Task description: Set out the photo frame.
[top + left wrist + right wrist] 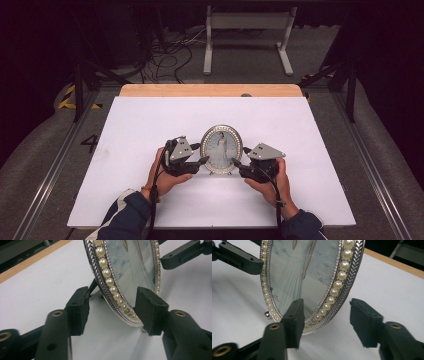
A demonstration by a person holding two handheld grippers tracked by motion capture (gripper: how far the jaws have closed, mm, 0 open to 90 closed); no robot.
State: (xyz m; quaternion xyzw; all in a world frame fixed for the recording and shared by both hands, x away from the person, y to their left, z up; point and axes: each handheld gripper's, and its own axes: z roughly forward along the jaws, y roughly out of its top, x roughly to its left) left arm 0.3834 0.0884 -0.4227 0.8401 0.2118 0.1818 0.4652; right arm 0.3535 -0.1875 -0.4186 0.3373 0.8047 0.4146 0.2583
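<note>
Oval picture frame (221,149) upright, between both grippers

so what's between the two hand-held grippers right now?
The oval pearl-rimmed photo frame stands upright between the left hand-held gripper and right hand-held gripper in the high view. Both straddle its rim with open jaws.

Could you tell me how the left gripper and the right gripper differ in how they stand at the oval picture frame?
The left gripper straddles the frame's left edge; the right gripper straddles its right edge. In the left gripper view, the rim runs about midway between the pads; in the right gripper view, the rim lies nearer one pad. Both are open, pressing nothing, and the frame stands upright on the white table.
</note>
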